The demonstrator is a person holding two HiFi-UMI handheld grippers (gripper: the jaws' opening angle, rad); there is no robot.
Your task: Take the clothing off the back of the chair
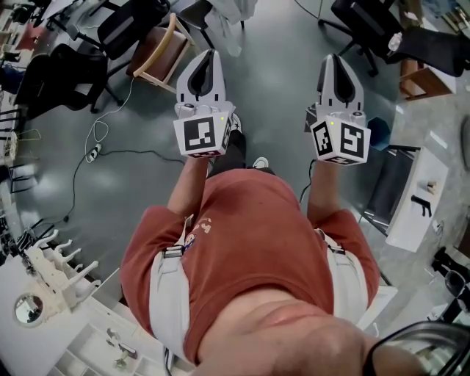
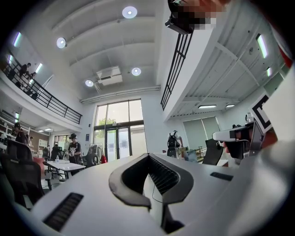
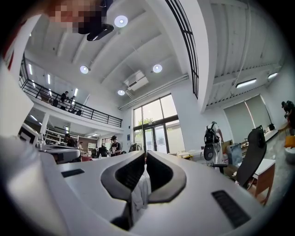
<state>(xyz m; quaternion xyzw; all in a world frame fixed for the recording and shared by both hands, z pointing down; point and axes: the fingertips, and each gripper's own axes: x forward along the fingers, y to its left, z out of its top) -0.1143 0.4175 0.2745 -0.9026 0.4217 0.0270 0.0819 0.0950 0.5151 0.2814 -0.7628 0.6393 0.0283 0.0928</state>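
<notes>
A white garment [image 1: 233, 20] hangs at the far top of the head view, over what looks like a dark chair. My left gripper [image 1: 208, 54] and right gripper [image 1: 334, 59] are held side by side in front of me, well short of the garment, both pointing toward it. Each has its jaws together with nothing held. In the right gripper view the white garment [image 3: 141, 191] shows far off through the slit below the closed tips of the right gripper [image 3: 145, 153]. The left gripper [image 2: 148, 155] also has its tips meeting.
A wooden stool [image 1: 163, 51] and black office chairs [image 1: 128, 26] stand at the far left, with another black chair [image 1: 367, 22] at the far right. A cable [image 1: 103, 139] lies on the grey floor. A white table [image 1: 418, 198] stands at the right. People stand at a distant table [image 2: 64, 165].
</notes>
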